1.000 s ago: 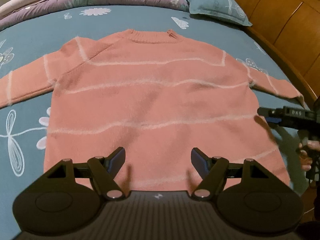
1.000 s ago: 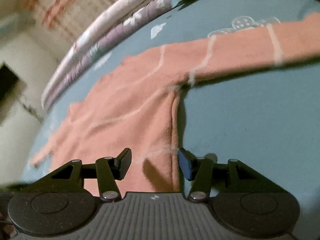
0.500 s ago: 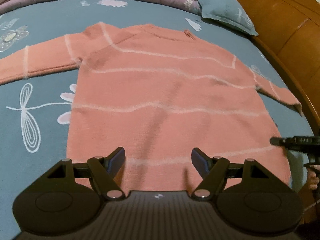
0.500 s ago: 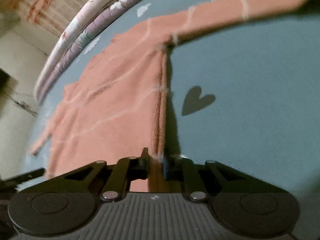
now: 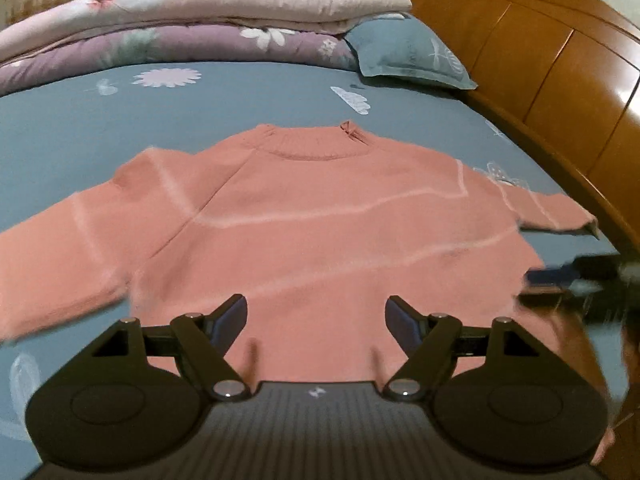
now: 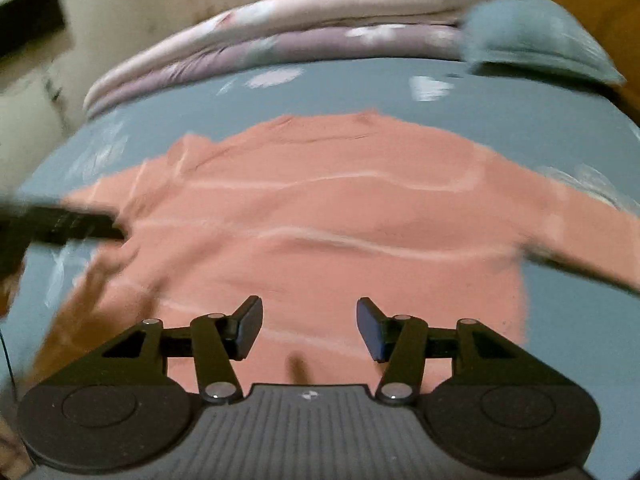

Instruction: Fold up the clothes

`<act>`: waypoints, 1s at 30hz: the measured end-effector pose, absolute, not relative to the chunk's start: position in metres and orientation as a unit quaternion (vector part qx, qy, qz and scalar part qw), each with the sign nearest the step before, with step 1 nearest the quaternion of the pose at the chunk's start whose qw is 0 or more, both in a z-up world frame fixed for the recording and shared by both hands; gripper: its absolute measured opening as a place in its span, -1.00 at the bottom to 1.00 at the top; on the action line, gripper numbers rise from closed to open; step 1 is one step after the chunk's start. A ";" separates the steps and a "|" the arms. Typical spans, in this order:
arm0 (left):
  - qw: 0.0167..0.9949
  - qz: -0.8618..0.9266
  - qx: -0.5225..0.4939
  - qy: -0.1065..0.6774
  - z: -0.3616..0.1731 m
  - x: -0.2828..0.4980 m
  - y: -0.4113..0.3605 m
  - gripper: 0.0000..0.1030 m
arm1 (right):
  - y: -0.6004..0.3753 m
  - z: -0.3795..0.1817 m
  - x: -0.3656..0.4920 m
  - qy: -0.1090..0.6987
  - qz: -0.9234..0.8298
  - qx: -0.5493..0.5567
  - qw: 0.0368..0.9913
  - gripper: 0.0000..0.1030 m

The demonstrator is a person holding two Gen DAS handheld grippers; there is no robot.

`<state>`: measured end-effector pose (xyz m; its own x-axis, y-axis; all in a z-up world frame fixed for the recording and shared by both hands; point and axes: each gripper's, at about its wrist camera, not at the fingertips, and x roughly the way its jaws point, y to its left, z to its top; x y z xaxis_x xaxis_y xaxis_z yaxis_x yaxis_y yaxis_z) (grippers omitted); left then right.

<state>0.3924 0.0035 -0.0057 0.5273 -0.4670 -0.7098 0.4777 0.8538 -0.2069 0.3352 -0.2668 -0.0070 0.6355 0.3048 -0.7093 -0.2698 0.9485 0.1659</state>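
A salmon-pink knit sweater [image 5: 320,232] with thin white stripes lies flat on the bed, collar at the far end and both sleeves spread out. My left gripper [image 5: 315,308] hovers open over the lower left part of the body, nothing between its fingers. In the right wrist view the sweater [image 6: 340,220] fills the middle, and my right gripper [image 6: 309,312] hangs above its lower body with jaws opening and empty. Each gripper shows blurred in the other's view: the right gripper [image 5: 576,276] by the sweater's right side, the left gripper [image 6: 72,224] by its left sleeve.
The blue flowered bed sheet [image 5: 120,120] surrounds the sweater. Folded pink and purple quilts [image 5: 200,20] are stacked along the far edge, with a blue pillow [image 5: 412,56] beside them. A wooden headboard [image 5: 560,80] runs along the right side.
My right gripper shut at the sweater's right side edge, then opened, rose and swung round over the lower body. My left gripper stayed open and shifted across the sweater.
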 end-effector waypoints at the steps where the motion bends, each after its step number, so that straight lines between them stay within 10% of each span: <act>1: 0.870 -0.273 0.011 0.411 -0.014 0.399 0.000 0.47 | -0.259 -0.017 0.335 0.406 0.154 0.008 0.901 0.13; 14: 0.870 -0.266 0.077 0.409 -0.030 0.330 0.046 0.50 | -0.292 -0.022 0.217 0.478 0.091 0.003 0.874 0.52; 30: 0.905 -0.143 0.029 0.401 0.008 0.267 0.079 0.55 | -0.177 -0.029 0.445 0.415 0.164 -0.036 0.894 0.71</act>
